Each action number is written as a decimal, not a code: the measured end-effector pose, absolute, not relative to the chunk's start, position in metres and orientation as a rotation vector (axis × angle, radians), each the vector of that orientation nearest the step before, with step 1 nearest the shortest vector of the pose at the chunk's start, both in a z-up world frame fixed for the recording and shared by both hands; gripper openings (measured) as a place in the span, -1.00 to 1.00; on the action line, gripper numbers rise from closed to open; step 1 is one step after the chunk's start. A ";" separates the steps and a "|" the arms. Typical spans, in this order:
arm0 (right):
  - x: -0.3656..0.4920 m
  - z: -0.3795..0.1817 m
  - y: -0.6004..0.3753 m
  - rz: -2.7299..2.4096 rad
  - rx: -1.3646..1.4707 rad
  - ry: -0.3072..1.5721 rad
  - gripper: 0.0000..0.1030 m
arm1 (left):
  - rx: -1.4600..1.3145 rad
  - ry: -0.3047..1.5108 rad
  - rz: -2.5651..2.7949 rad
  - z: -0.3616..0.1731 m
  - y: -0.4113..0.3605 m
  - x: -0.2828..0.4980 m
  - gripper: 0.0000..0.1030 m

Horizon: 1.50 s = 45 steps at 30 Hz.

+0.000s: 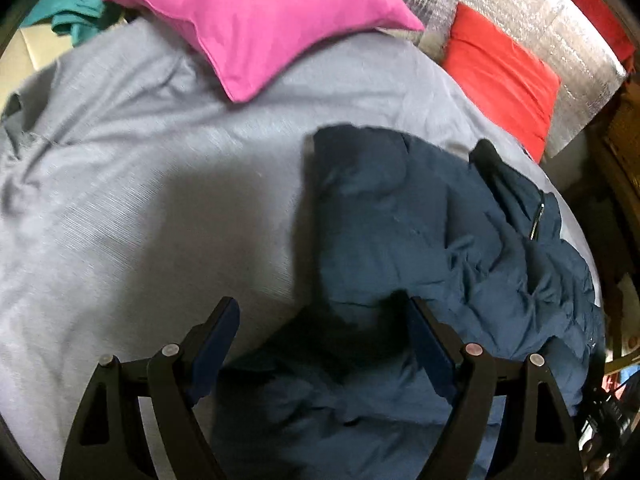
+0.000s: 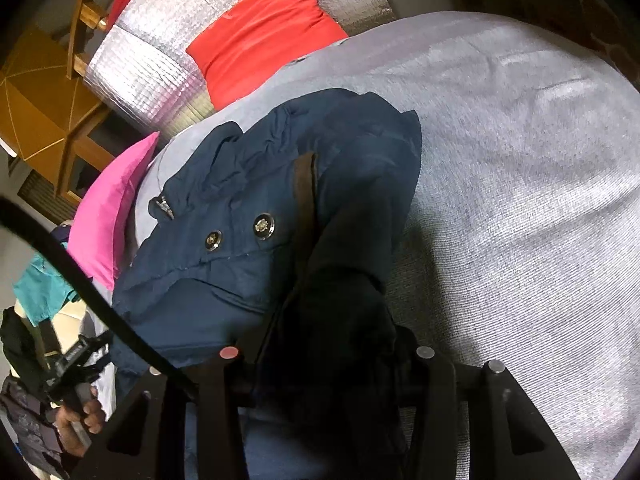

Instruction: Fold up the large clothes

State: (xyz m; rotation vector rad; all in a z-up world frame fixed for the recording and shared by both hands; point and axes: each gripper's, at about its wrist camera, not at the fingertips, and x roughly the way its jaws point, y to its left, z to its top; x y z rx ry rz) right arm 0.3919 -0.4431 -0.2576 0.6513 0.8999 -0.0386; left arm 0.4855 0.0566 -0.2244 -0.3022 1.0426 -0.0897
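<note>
That crumpled navy blue cloth jacket (image 2: 256, 184) looks matt, with shiny metal snap buttons (image 2: 264, 226). The grey bedsheet (image 1: 140, 200) is a finely ribbed, dull weave. The pink pillow (image 1: 260, 20) looks smooth, and the quilted silver foil sheet (image 2: 160, 60) is glossy.

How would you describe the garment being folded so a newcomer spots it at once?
Start at the grey bedsheet covering the bed. Below the pink pillow and the red pillow lies a rumpled navy jacket. It is the only dark item on the sheet, with two metal snap buttons and a zipper pull.
</note>
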 end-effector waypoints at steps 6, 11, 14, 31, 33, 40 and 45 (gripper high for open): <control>0.392 -0.258 -0.445 -0.040 0.663 0.893 -0.06 | -0.361 1.016 -0.146 -0.224 0.050 0.481 0.41; 0.388 -0.255 -0.445 -0.052 0.674 0.864 -0.23 | -0.333 0.966 -0.168 -0.213 0.043 0.479 -0.34; 0.382 -0.241 -0.443 -0.071 0.645 0.802 -0.32 | -0.311 0.946 -0.159 -0.206 0.040 0.480 -0.40; 0.379 -0.237 -0.508 -0.044 0.869 0.759 0.46 | -0.119 0.880 -0.012 -0.173 0.026 0.468 -0.10; 0.385 -0.244 -0.518 -0.046 0.942 0.747 0.46 | -0.091 0.839 -0.023 -0.166 0.022 0.464 0.17; 0.402 -0.269 -0.512 -0.062 1.002 0.732 -0.34 | 0.025 1.000 -0.026 -0.209 0.002 0.483 0.40; 0.401 -0.253 -0.503 -0.081 0.948 0.705 -0.47 | 0.023 0.946 -0.038 -0.193 0.000 0.478 0.40</control>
